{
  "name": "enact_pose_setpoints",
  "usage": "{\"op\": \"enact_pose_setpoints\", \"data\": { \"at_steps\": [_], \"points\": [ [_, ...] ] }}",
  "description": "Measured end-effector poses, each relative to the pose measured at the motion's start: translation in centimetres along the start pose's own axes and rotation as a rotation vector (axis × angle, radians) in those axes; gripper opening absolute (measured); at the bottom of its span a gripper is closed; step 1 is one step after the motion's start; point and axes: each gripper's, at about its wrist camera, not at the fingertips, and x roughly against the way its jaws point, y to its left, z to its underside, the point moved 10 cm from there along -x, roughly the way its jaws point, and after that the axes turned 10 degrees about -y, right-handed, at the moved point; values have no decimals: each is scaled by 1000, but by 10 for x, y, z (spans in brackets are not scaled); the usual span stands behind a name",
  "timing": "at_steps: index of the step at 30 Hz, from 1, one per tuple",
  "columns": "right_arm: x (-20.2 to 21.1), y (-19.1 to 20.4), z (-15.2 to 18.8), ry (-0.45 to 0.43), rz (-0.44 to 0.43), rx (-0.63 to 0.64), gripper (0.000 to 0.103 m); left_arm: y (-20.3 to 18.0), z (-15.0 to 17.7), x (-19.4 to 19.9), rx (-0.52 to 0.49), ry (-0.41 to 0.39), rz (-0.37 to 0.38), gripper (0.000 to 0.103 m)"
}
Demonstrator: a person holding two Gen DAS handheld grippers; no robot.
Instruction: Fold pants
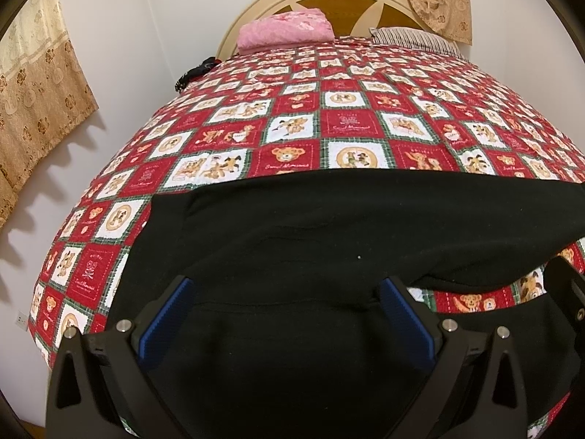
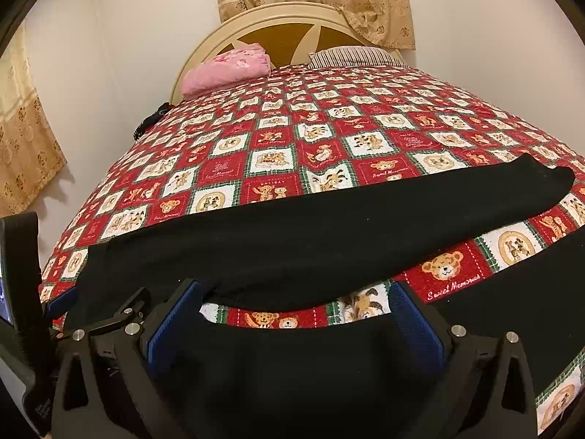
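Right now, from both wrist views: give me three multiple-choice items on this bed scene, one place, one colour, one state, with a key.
1. Where is the pink blanket?
A. by the headboard
B. on the floor
C. on the pants

2. What colour are the pants?
A. blue
B. black
C. beige

3. How do the jaws of the left gripper stand?
A. shut on the pants
B. shut on nothing
C. open

Key:
1 A, it lies folded at the far end of the bed, beside the striped pillow.
2 B, the cloth spread over the red quilt is black.
3 C, the blue pads stand well apart over the pants; the right gripper looks the same.
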Motion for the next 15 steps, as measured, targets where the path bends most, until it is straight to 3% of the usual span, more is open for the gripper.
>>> {"op": "enact_pose_setpoints", "data": {
  "at_steps": [15],
  "points": [
    [-10,2,2,20,-3,17,102,5,3,-11,11,29,12,103]
  ]
}}
